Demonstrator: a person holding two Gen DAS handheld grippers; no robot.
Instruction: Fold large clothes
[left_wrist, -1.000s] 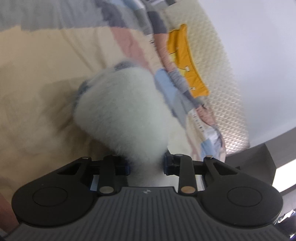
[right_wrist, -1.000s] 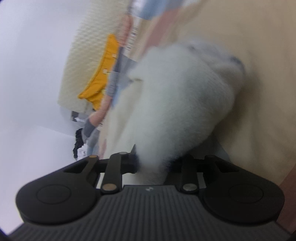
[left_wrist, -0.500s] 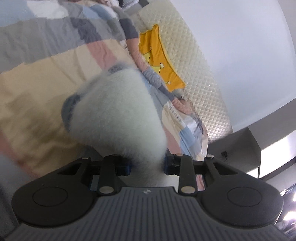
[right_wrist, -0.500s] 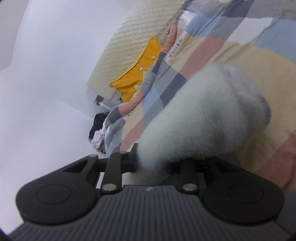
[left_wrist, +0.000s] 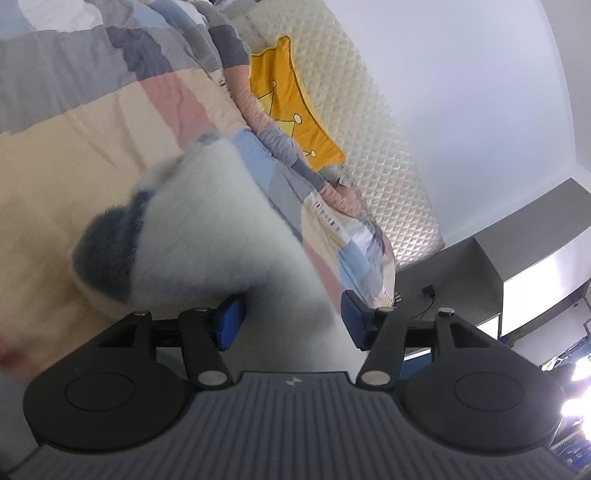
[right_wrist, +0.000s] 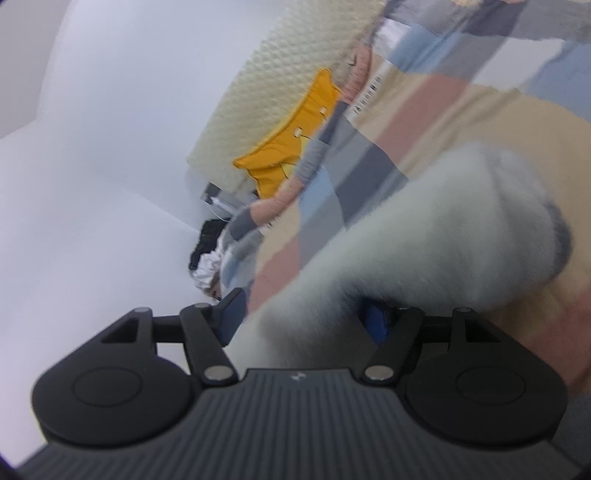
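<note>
A: Left wrist view first. Your left gripper (left_wrist: 291, 319) has just been spreading its jaws, and the fluffy white fleece garment with a dark grey-blue patch (left_wrist: 207, 229) sits between the blue pads (left_wrist: 231, 323) without being pinched; I see a gap on the two o'clock side. The bundle runs from the jaws out toward ten o'clock, its long axis on that line, above the pastel patchwork quilt (left_wrist: 85, 125).

B: So how far along am I?

A: I'd judge the garment is already gathered into a thick roll and you're letting go of it; whether more folds remain I cannot tell from here.

B: And the right wrist view?

A: Your right gripper (right_wrist: 299, 317) has also just been opening. The same fleece lies across the wide-set jaws, pointing toward two o'clock, its grey end farthest out. A yellow crown-shaped cushion (right_wrist: 291, 147) leans at eleven o'clock, well apart.
</note>
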